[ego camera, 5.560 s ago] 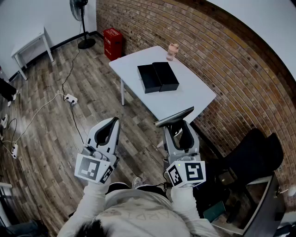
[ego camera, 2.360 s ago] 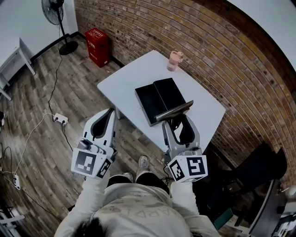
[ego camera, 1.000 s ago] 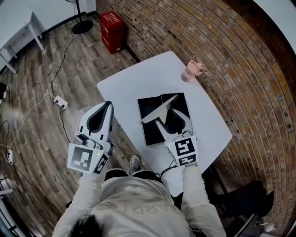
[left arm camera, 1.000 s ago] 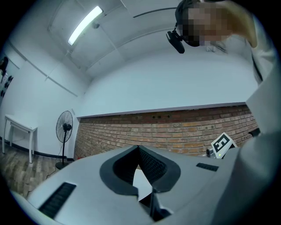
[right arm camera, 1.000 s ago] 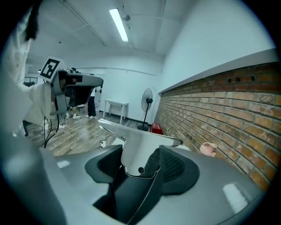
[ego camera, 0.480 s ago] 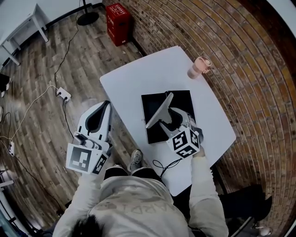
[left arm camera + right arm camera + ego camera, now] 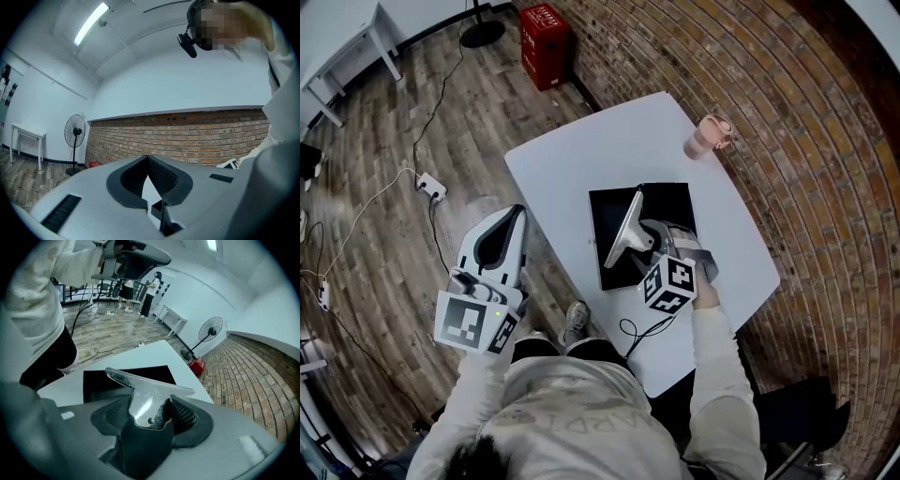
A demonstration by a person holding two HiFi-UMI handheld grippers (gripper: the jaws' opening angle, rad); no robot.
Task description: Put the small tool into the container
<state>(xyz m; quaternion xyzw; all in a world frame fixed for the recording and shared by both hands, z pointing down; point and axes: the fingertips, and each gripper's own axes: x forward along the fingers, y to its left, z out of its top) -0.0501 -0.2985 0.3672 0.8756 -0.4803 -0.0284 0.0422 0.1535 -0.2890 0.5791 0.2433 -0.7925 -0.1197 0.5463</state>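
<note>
A flat silver metal tool (image 7: 624, 231) with a wide blade is clamped in my right gripper (image 7: 651, 246), which is shut on its shank. The tool hangs over the open black container (image 7: 673, 201) lying on the white table (image 7: 581, 150). In the right gripper view the tool (image 7: 143, 392) sticks out between the jaws of that gripper (image 7: 150, 420), with the black container (image 7: 101, 379) just beyond it. My left gripper (image 7: 515, 216) is shut on nothing, off the table's near-left edge above the floor; its view shows the jaws met at the tip (image 7: 148, 158).
A pink cup (image 7: 710, 136) stands at the table's far corner by the brick wall. On the wooden floor are a red box (image 7: 546, 31), a power strip (image 7: 431, 187) with cables and a small white table (image 7: 347, 37). A cable (image 7: 637, 328) trails across the table's near part.
The view has closed in on the table. My right gripper has swung left and in over the black container, turning the tool with it. The left gripper has stayed put.
</note>
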